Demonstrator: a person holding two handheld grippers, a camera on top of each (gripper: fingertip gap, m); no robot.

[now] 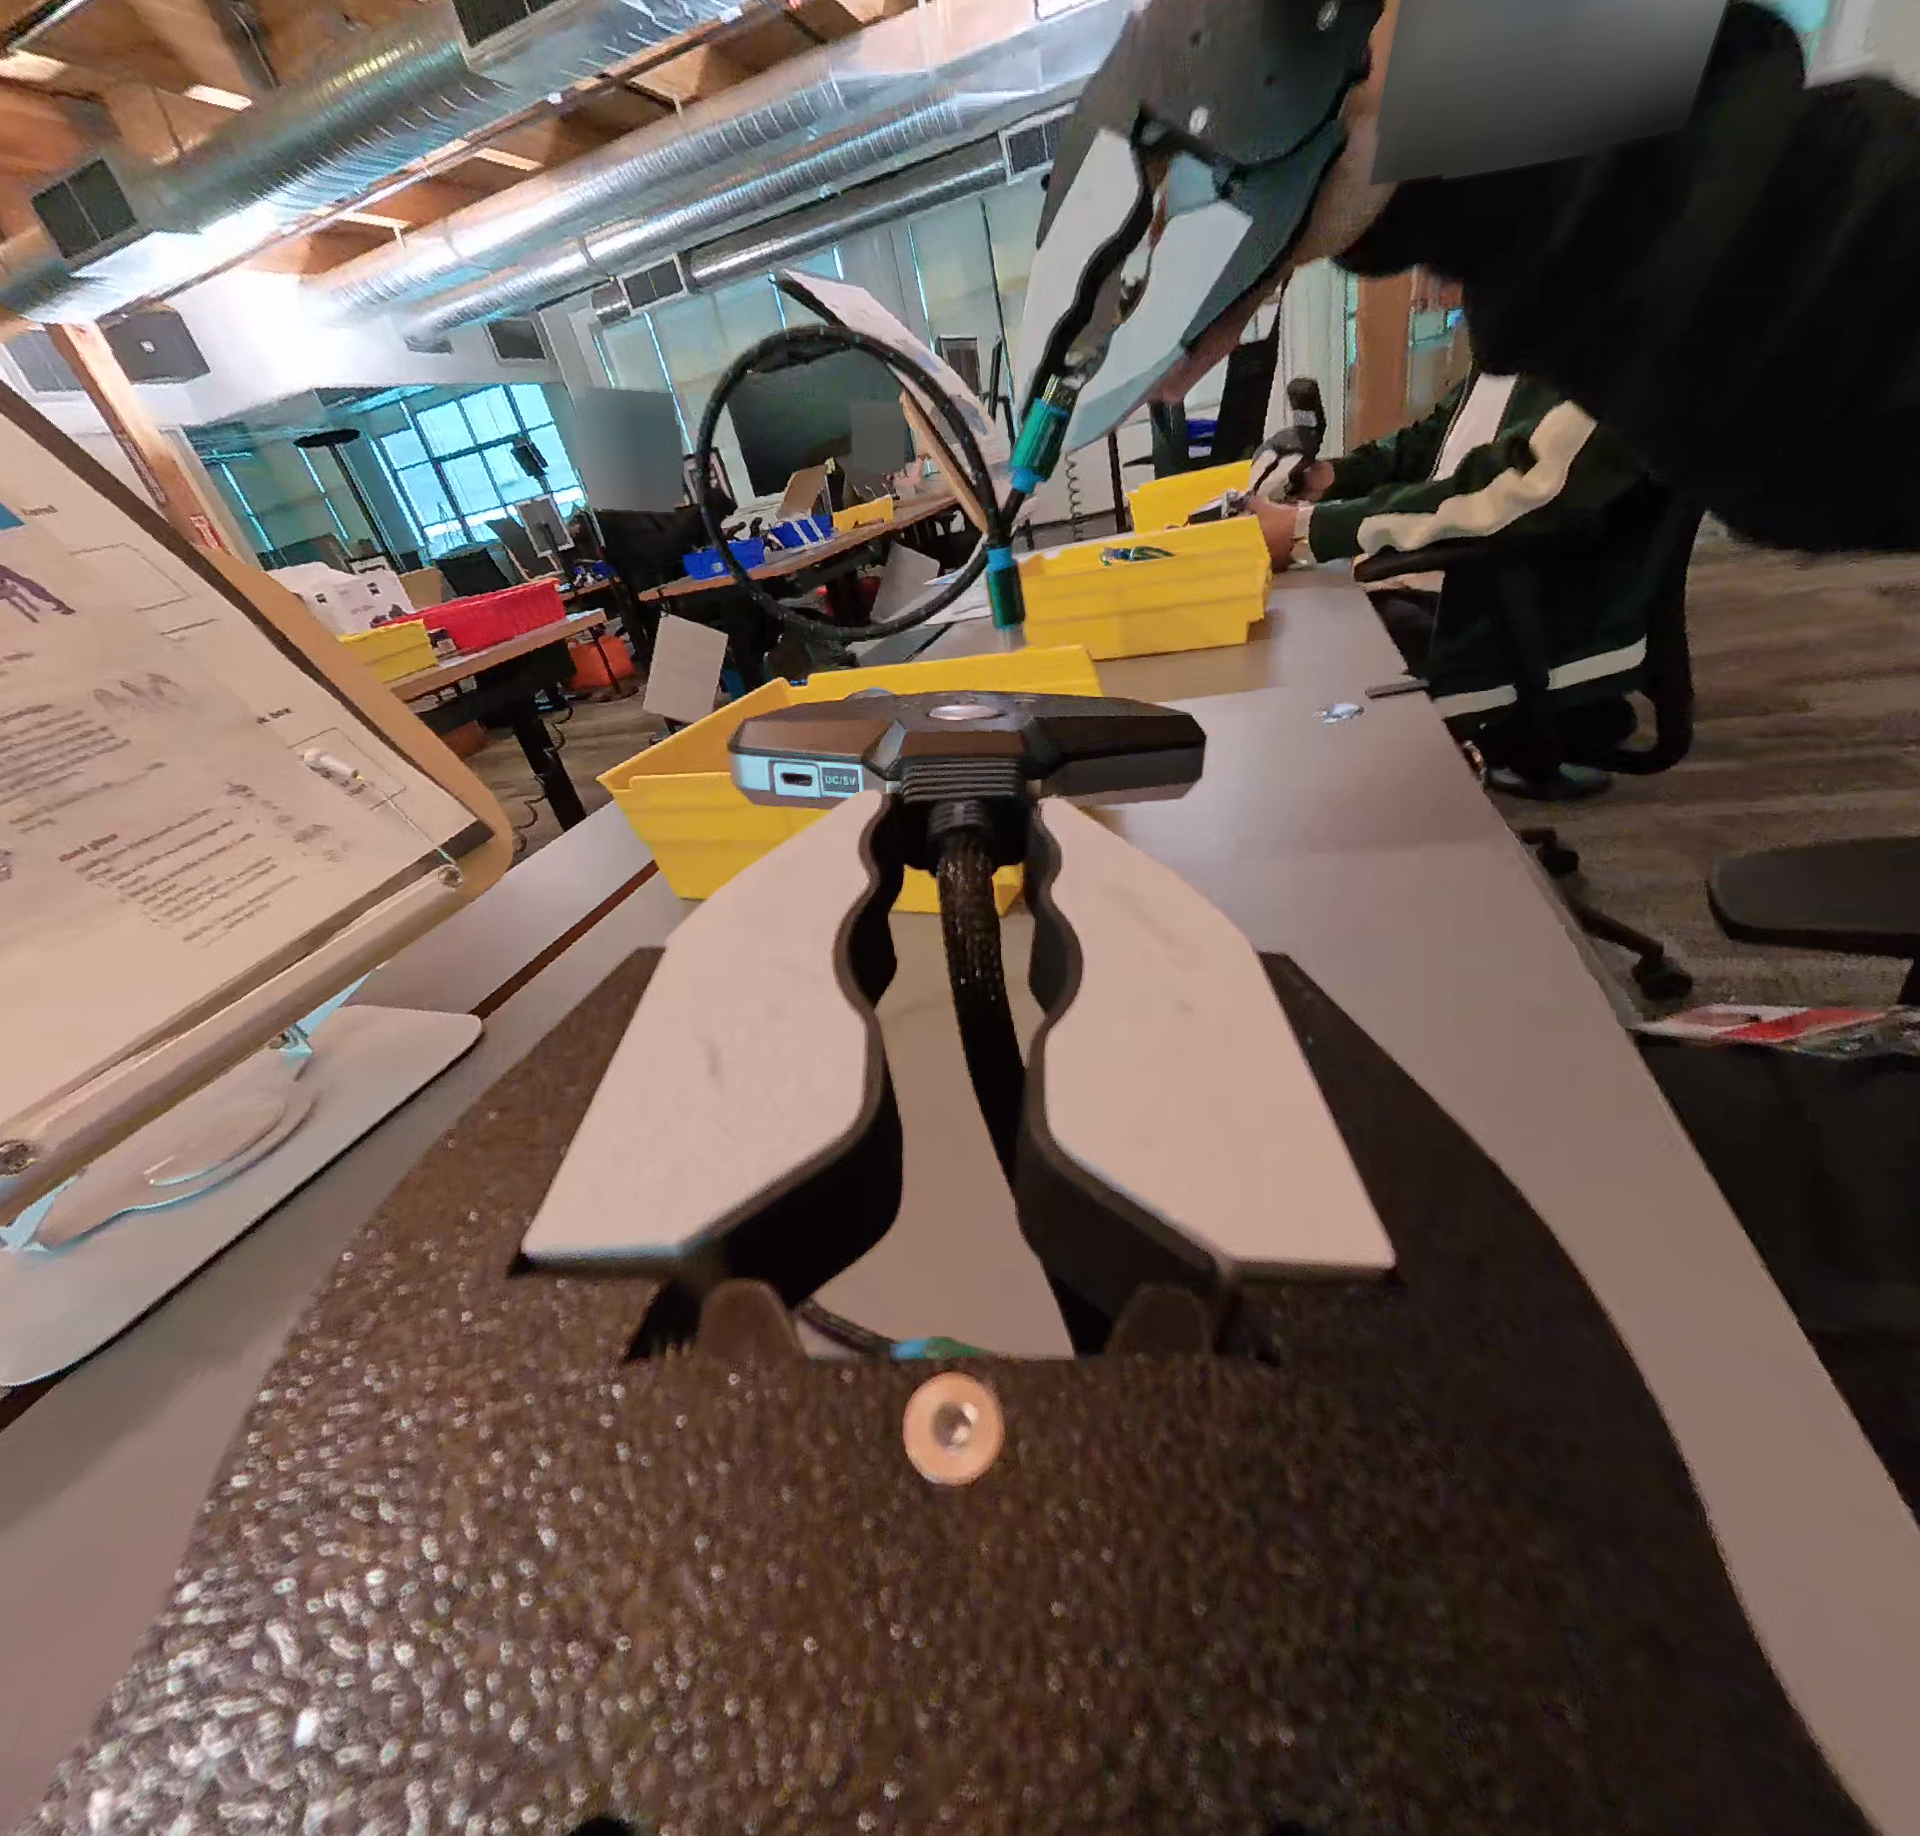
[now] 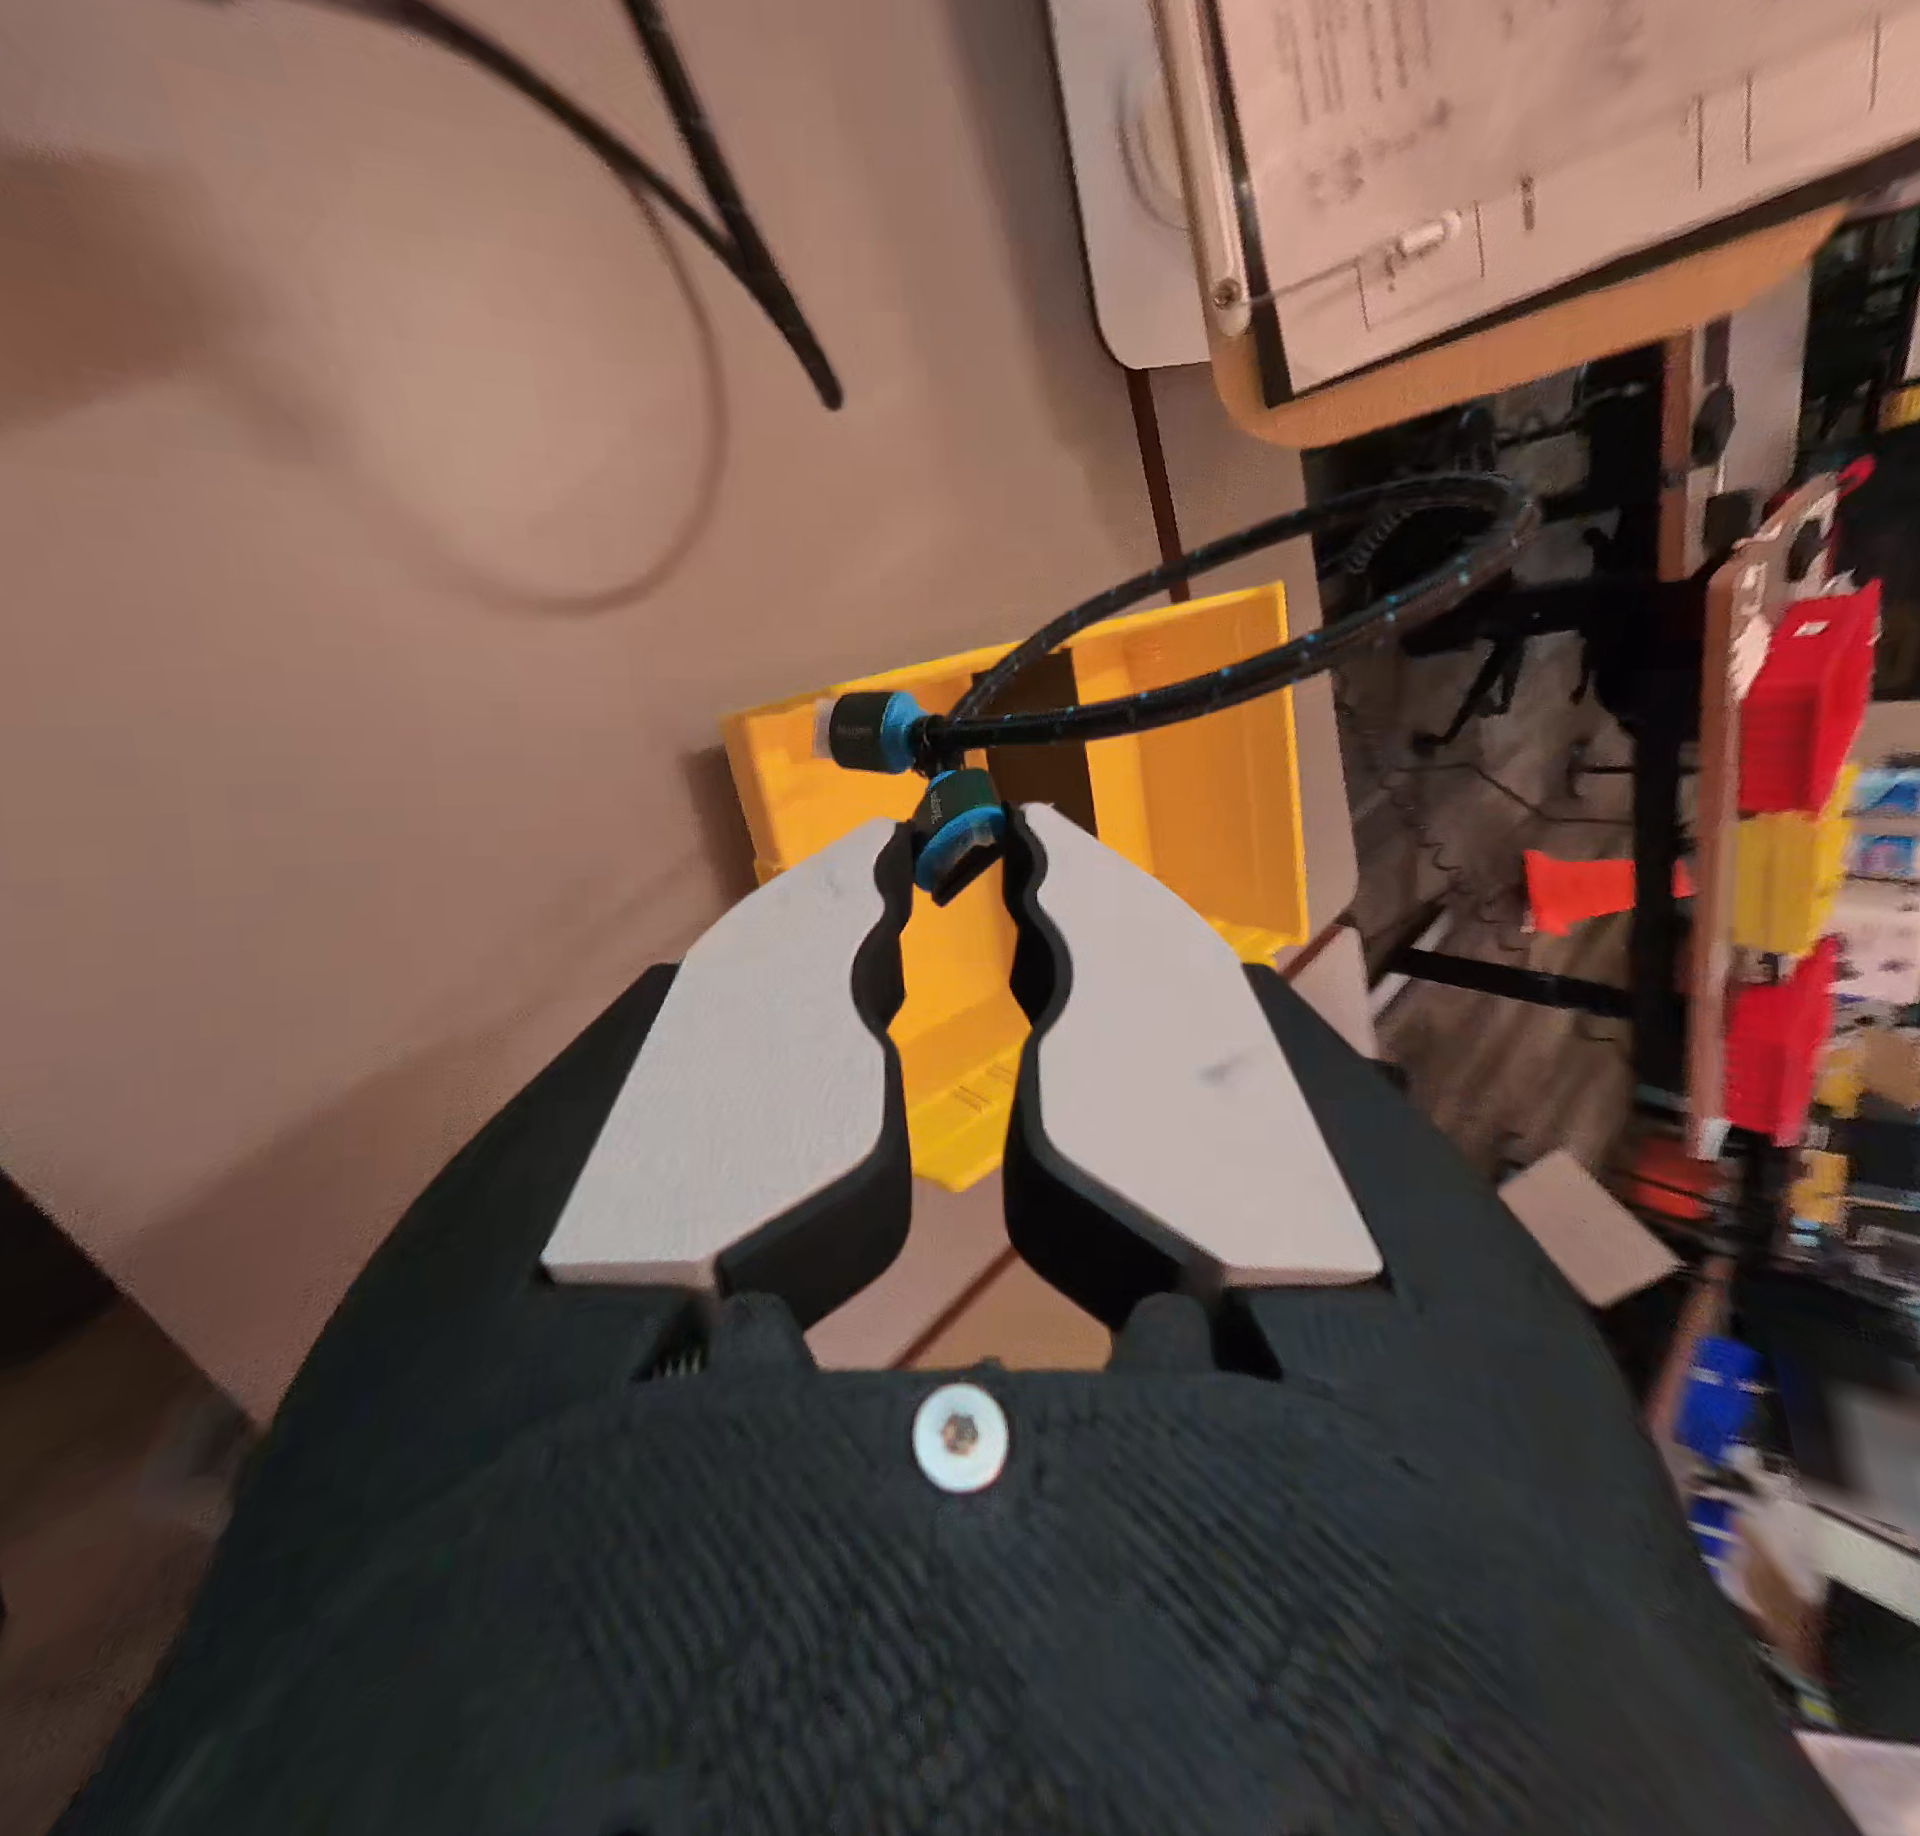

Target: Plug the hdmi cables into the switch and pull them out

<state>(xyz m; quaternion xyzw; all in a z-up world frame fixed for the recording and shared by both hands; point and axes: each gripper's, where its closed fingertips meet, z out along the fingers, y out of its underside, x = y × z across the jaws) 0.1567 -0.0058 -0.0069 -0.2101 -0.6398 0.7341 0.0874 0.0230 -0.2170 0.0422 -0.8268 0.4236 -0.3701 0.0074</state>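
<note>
The dark grey HDMI switch point(image 1: 966, 737) sits level in front of my left gripper point(image 1: 958, 836). That gripper is shut on the ribbed collar of the switch's black braided cable point(image 1: 971, 955). My right gripper point(image 2: 961, 836) is shut on a teal HDMI plug point(image 2: 951, 841) and holds it in the air. In the left wrist view the right gripper point(image 1: 1070, 384) is high above the switch, with the plug point(image 1: 1044, 425) pointing down. The short braided cable point(image 1: 727, 498) hangs in a loop. Its second teal plug point(image 1: 1003, 591) dangles free and also shows in the right wrist view point(image 2: 868, 732).
A yellow bin point(image 1: 686, 820) stands just behind the switch, and more yellow bins point(image 1: 1143, 591) stand farther back. A slanted document stand point(image 1: 208, 747) is at the left. A seated person's sleeve point(image 1: 1455, 498) is at the right. Another black cable point(image 2: 675, 176) lies on the table point(image 1: 1299, 903).
</note>
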